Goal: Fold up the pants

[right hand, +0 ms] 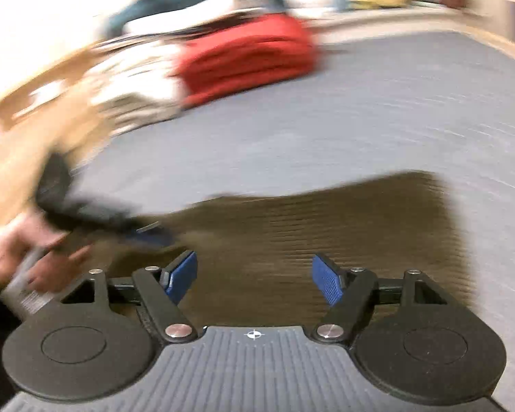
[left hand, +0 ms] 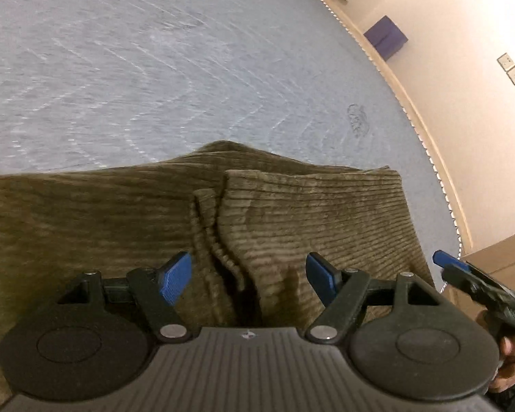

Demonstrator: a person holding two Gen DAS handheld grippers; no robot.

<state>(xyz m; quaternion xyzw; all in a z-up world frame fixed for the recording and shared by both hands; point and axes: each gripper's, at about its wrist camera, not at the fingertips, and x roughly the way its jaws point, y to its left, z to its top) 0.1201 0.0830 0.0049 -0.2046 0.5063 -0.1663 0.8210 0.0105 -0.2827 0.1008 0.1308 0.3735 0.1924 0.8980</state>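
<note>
Olive corduroy pants [left hand: 127, 213] lie folded on the grey mattress [left hand: 154, 68], near its right edge, with one cuff end [left hand: 309, 206] lapped on top. Left gripper [left hand: 249, 276] hovers over the pants, jaws spread and holding nothing; right gripper [right hand: 254, 276] likewise, jaws released above the cloth. Right wrist view is motion-blurred: a red folded garment [right hand: 247, 55] sits at the mattress's far edge.
</note>
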